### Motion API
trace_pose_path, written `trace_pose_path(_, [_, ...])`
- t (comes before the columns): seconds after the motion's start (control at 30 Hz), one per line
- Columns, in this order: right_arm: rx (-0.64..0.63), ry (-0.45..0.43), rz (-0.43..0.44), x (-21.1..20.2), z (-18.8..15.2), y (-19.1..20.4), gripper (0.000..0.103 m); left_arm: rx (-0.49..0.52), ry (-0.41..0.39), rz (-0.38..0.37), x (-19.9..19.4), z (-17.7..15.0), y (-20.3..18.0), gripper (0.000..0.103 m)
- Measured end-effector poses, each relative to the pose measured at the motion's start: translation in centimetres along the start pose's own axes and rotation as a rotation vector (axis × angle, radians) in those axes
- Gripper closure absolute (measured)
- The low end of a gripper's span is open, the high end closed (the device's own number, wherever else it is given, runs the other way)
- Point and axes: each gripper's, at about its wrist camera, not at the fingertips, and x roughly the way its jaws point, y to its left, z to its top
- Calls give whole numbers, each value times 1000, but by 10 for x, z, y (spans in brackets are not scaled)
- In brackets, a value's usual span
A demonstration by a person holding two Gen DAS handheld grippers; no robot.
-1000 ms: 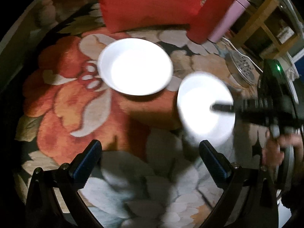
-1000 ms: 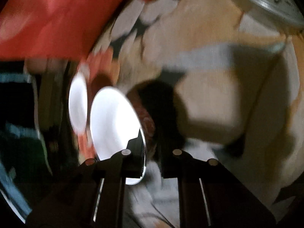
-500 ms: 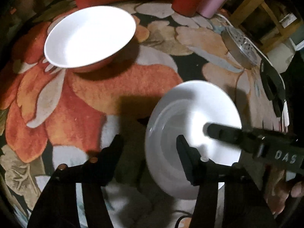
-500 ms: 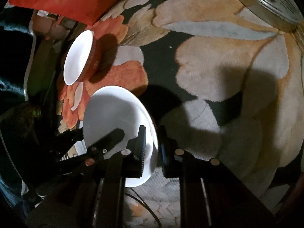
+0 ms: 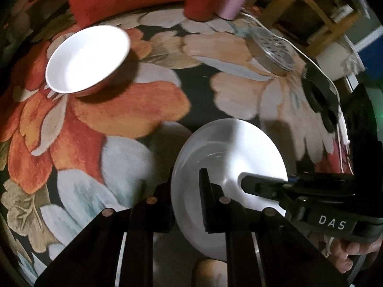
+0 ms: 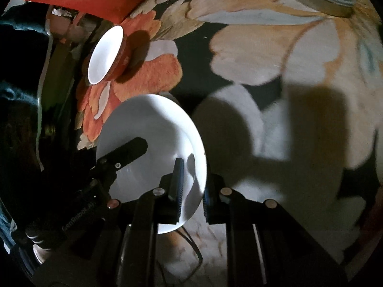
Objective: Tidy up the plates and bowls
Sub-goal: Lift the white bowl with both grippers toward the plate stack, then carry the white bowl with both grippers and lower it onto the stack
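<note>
A round white ceramic plate (image 5: 229,162) is clamped at opposite rims by the left tongs (image 5: 185,198) and right tongs (image 6: 191,191) above the floral rug (image 5: 124,110). Transfer appears underway; next (likely) stacking beside the red-sided white bowl (image 5: 87,58), calling for one grip's release.

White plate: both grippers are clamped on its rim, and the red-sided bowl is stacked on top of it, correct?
Not quite. Both the left gripper and the right gripper do clamp the white plate at its rim, but the red-sided bowl is not stacked on it. The left wrist view shows it standing apart on the floral rug, beyond the plate.
</note>
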Motion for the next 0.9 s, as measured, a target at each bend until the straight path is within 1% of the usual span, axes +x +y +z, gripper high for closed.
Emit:
trace_pose_path(0.13, [47,-38,-3,-31,-20,-16,88,43,0,-22,-12,-7,-33,88])
trace_pose_path(0.37, [159,-102,-28,-87,-67,-51,88,164,5,-59,-24,-23,-106,88])
trace_pose_path(0.5, [216,-154,-60,-121,-94,-72,88,238,8,-95,-29,-36,-150,88])
trace_pose_path(0.6, [265,-194,-100,-145,-117,-88,88,291,11,-124,-31,-47,-185,88])
trace_pose_path(0.77, [345,-245,-134,-175,-146,-115,88,349,28,-172,-29,-59,-234,88])
trace_pose_path(0.9, [407,-268,-152,-191,-166,-139,88,400,47,-203,-23,-71,-271,88])
